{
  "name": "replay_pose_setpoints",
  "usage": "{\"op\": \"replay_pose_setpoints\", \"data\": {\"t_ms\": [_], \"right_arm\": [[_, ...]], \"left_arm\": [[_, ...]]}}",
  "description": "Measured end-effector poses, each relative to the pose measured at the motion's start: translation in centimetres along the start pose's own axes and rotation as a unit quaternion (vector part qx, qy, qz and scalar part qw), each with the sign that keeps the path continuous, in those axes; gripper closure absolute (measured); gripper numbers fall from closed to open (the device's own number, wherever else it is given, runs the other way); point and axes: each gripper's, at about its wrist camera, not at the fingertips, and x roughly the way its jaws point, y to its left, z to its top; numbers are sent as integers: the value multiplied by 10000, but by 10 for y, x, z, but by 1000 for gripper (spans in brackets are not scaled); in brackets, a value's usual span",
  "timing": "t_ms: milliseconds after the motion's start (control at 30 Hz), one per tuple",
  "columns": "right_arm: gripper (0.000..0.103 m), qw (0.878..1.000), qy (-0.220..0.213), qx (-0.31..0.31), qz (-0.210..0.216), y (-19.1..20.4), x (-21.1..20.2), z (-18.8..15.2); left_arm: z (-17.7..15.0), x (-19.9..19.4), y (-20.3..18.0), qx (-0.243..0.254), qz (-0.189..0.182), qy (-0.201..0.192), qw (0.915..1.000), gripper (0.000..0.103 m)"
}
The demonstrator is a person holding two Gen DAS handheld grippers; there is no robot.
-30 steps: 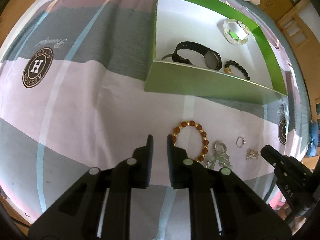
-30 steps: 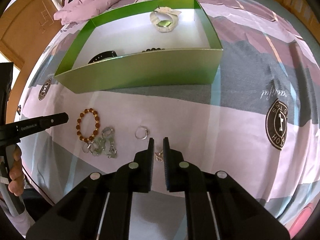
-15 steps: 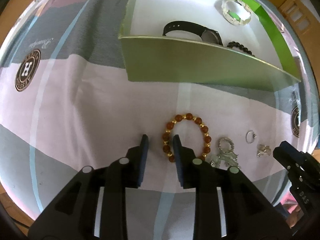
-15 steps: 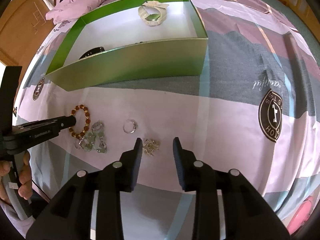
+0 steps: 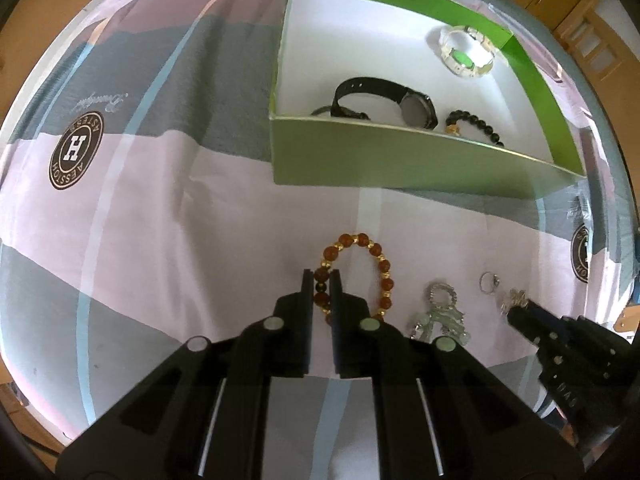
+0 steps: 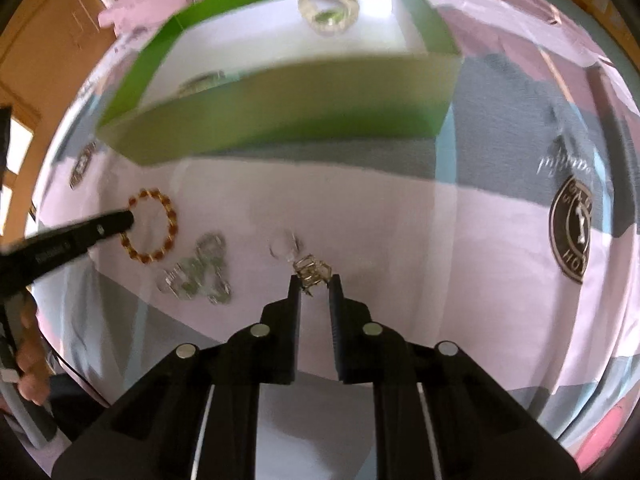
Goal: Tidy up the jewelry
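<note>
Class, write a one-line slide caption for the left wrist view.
Left gripper closes on a brown-and-gold bead bracelet on the bedsheet, below the green box holding watches.

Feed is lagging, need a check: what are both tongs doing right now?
Left tongs: shut on the amber bead bracelet, which lies on the bedsheet.
Right tongs: partly open, straddling the small silver jewelry piece; grip not confirmed.

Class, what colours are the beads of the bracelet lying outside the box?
Reddish-brown with gold spacers on the bracelet; clearest in the left wrist view.
</note>
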Motion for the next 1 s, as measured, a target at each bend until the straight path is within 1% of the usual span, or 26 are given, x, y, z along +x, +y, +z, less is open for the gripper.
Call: {"op": "replay_pose_setpoints", "data": {"t_ms": [67,167,200,267,300,333,367,400,500,567,600,700,733,767,800,833,900,1000], "right_arm": [[89,9997,-188,80,97,-2,-9,4],[89,9992,-323,129,188,-4,-17,8],[89,9992,-325,137,178,-4,-16,8],[88,9997,-176,152,63,-6,-10,10],[82,9999,-57,145,-30,-5,-5,11],[70,9997,59,152,-179,-5,1,11],[65,9996,77,169,-233,-4,3,11],[64,9997,32,164,-173,-4,2,9],[63,9991,-146,-8,392,10,-5,8],[63,9973,-121,-151,702,23,-2,9],[63,9969,-58,-232,753,31,3,8],[63,9965,172,-433,694,50,20,7],[68,9961,273,-510,673,55,27,6],[78,9958,362,-570,620,59,32,5],[96,9958,388,-581,595,61,34,6],[96,9957,368,-559,645,61,32,6],[96,9951,133,-432,880,57,21,11],[96,9910,-606,-285,1155,42,-17,19]], "left_arm": [[2,-3,3,-22,-44,-20,10000,96],[3,-11,8,-51,-131,-95,9999,96],[2,-16,10,-52,-170,-133,9998,96],[-1,-24,16,-44,-222,-210,9995,96],[1,-26,13,-37,-226,-225,9995,96],[0,-29,14,-22,-231,-237,9995,96],[-1,-29,14,-12,-234,-232,9995,96],[-3,-32,16,-16,-231,-222,9995,96],[-1,-30,18,-49,-228,-189,9996,96],[0,-30,19,-77,-246,-183,9995,96],[0,-30,19,-87,-252,-182,9995,96],[1,-28,18,-77,-251,-172,9995,96],[0,-27,18,-75,-248,-169,9995,96],[1,-27,19,-73,-249,-165,9995,96],[1,-27,20,-75,-256,-160,9995,96],[1,-27,21,-90,-263,-161,9995,96],[1,-29,24,-120,-291,-182,9993,96],[2,-37,28,-164,-378,-275,9988,96]]}}
